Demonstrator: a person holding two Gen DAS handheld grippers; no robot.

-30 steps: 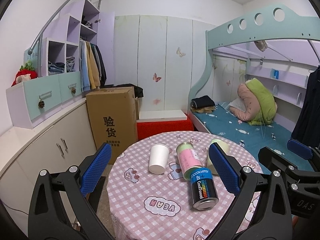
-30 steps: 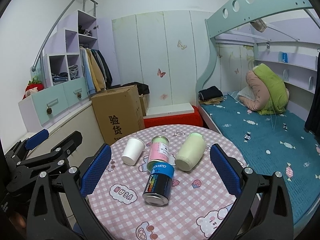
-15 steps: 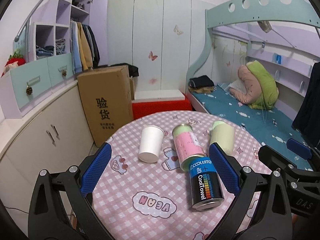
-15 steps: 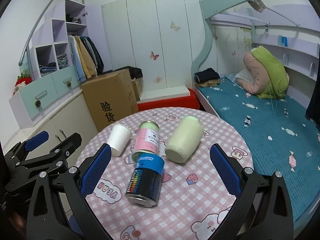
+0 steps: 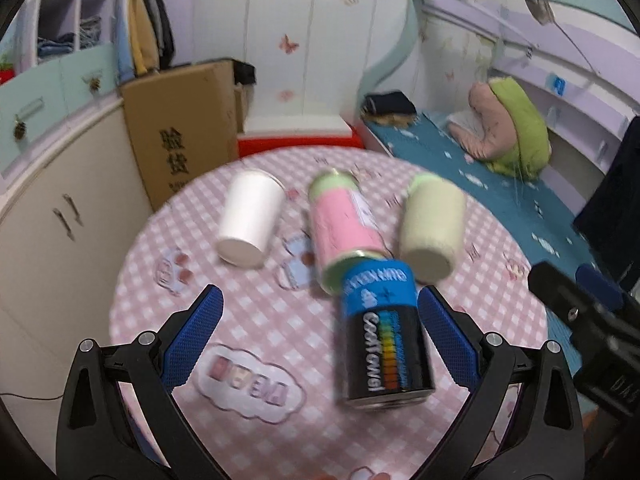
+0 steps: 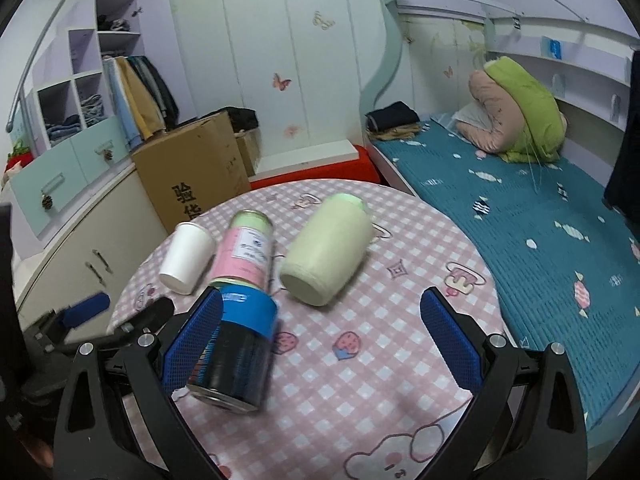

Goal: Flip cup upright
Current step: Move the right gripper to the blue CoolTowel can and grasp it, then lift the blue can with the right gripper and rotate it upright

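Approach step: both claws, left point(image 5: 320, 336) and right point(image 6: 322, 332), are held wide, empty; the overturned white paper cup point(image 5: 250, 222), ahead-left, is to be grasped.

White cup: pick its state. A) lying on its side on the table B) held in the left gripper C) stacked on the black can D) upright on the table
A: the white cup lies on its side on the table, base toward the camera, no gripper touching it.
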